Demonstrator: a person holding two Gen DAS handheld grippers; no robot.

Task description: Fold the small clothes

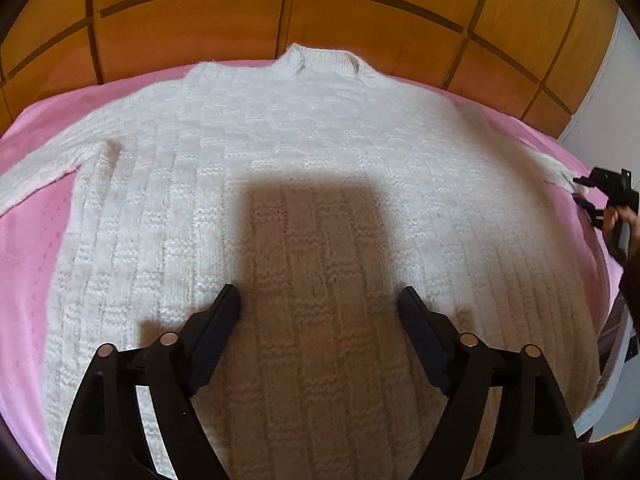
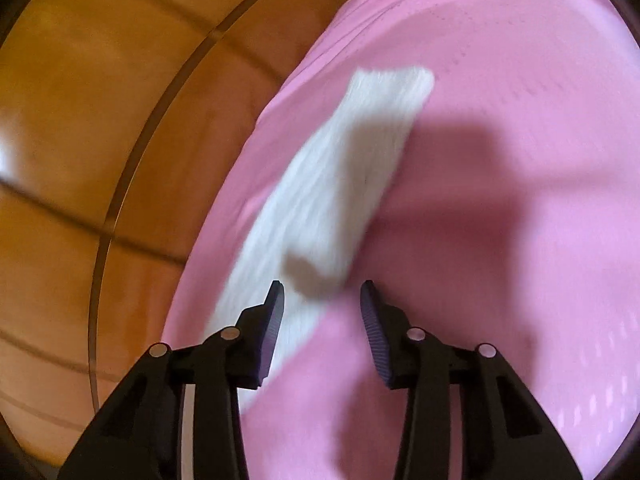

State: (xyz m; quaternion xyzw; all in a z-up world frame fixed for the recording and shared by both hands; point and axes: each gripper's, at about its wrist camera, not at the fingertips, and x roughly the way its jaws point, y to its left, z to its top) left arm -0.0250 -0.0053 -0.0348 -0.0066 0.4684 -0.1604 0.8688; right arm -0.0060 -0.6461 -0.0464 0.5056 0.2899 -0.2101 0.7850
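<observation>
A white knitted sweater (image 1: 304, 140) lies flat on the pink bed sheet (image 1: 28, 248), collar toward the headboard and both sleeves spread out. My left gripper (image 1: 318, 294) hovers open over the lower body of the sweater, with nothing between its fingers. In the right wrist view the right sleeve (image 2: 352, 152) runs away from my right gripper (image 2: 322, 288), whose jaws stand apart just over the sleeve's near part, pads not pressing on it. The left wrist view shows the right gripper (image 1: 578, 190) at the sleeve's cuff (image 1: 556, 168).
A wooden panelled headboard (image 1: 200, 20) stands right behind the bed, seen also at the left as the headboard (image 2: 80, 120). A person's hand (image 1: 616, 216) holds the right gripper at the bed's right edge. Pink sheet (image 2: 520, 80) spreads to the right of the sleeve.
</observation>
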